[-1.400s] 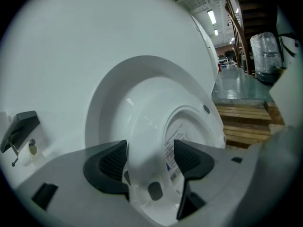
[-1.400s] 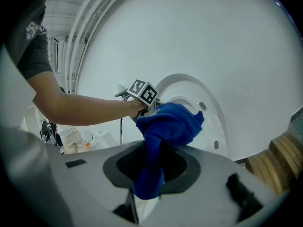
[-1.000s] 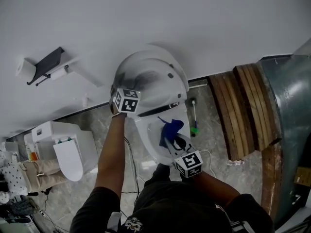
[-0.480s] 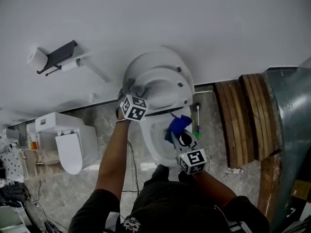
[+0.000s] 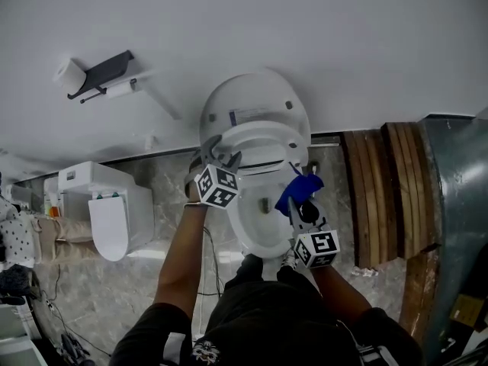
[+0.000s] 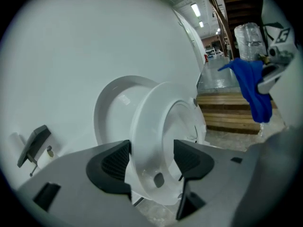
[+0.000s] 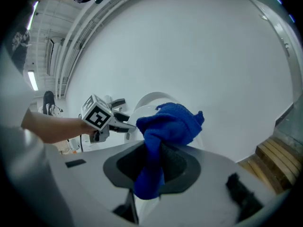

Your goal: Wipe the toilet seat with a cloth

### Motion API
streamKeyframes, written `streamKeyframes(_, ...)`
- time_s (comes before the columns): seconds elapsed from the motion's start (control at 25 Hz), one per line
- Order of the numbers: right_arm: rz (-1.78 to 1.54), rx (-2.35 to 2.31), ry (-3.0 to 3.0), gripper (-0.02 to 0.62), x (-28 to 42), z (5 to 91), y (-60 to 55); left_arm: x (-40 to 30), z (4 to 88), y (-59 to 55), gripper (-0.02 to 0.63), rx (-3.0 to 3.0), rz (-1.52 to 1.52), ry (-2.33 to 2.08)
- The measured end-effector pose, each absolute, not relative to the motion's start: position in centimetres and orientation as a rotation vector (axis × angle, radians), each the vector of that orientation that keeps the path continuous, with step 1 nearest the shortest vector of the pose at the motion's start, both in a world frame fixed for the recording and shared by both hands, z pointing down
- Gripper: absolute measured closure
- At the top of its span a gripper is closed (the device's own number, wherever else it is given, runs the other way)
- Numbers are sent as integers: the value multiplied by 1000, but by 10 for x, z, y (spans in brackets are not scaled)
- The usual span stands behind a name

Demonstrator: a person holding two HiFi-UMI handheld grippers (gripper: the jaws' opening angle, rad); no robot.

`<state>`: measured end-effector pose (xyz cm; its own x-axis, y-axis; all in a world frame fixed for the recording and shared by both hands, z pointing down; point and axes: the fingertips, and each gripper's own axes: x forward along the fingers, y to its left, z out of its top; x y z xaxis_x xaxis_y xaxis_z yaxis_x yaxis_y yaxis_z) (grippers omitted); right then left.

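forward, right claw (image 7: 152,161) around cloth (image 7: 171,123)

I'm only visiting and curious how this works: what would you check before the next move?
1. The blue cloth is clamped in the right gripper: ok.
2. The left gripper has its jaws astride the rim of the toilet seat, holding it raised: ok.
3. The lid is up, out of the way: ok.
4. Cloth touching the seat: not ok, it hangs beside it.
5. Dirty spots on the seat: cannot tell.
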<state>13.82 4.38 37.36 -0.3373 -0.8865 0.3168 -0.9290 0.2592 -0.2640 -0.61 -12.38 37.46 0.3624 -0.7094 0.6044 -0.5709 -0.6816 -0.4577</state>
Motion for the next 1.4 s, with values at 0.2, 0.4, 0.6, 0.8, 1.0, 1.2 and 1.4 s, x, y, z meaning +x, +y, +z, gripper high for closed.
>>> streamKeyframes(0.2, 606, 1753, -2418, 517, 147, 370, 44, -8, 375, -101, 308, -2386, -1215, 1167)
streamKeyframes(0.4, 591, 1774, -2406, 517, 155, 364, 44, -10, 378, -85, 314, -2346, -1213, 1191)
streamKeyframes(0.6, 580, 1805, -2398, 517, 167, 360, 46, -13, 384, -70, 332, -2358, -1233, 1204)
streamKeyframes(0.8, 555, 1767, -2393, 517, 174, 353, 58, -14, 396, -40, 349, -2408, -1261, 1206)
streamKeyframes(1.0, 575, 1733, -2355, 517, 190, 370, 86, -14, 401, -9, 363, -2432, -1306, 1160)
streamKeyframes(1.2, 606, 1692, -2365, 517, 185, 359, 91, -16, 413, 12, 373, -2445, -1357, 1076)
streamKeyframes(1.4, 589, 1710, -2417, 517, 189, 355, 92, -17, 421, 38, 390, -2496, -1421, 995)
